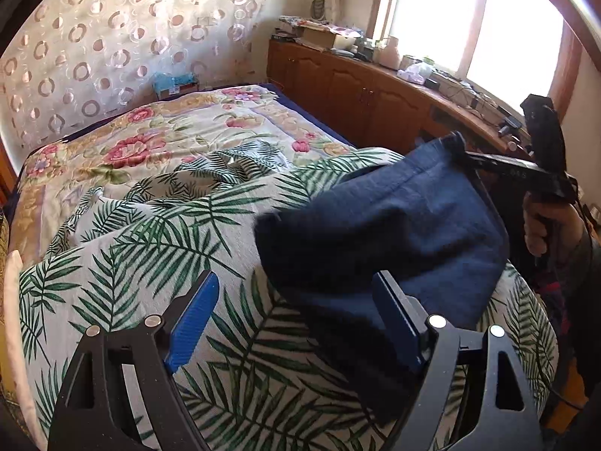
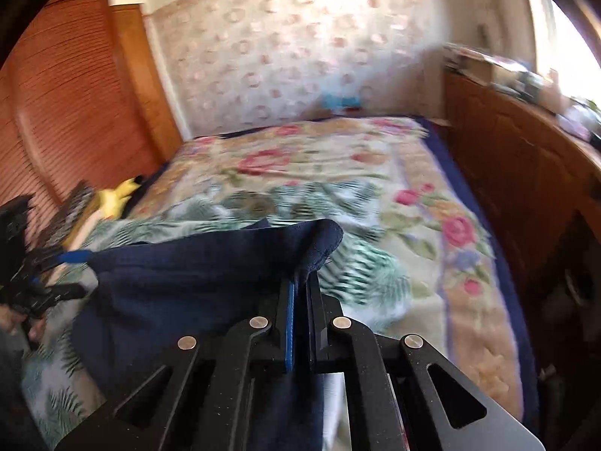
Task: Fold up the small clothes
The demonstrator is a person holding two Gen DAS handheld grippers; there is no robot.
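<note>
A dark blue garment (image 1: 390,225) hangs over the palm-leaf sheet (image 1: 157,248) on the bed. My right gripper (image 2: 302,282) is shut on its upper corner and holds it up; it also shows in the left wrist view (image 1: 464,154) at the garment's far corner. My left gripper (image 1: 296,293) is open, its jaws wide apart, with the garment's lower edge lying between and beyond the blue pads (image 1: 195,319). It holds nothing. In the right wrist view the garment (image 2: 195,282) stretches left toward the left gripper (image 2: 75,274), which is blurred there.
A floral blanket (image 1: 157,127) covers the far bed. A wooden cabinet (image 1: 360,94) with clutter runs along the right under the window. A slatted wooden headboard (image 2: 75,112) stands at the left, with a yellow item (image 2: 120,193) beside it.
</note>
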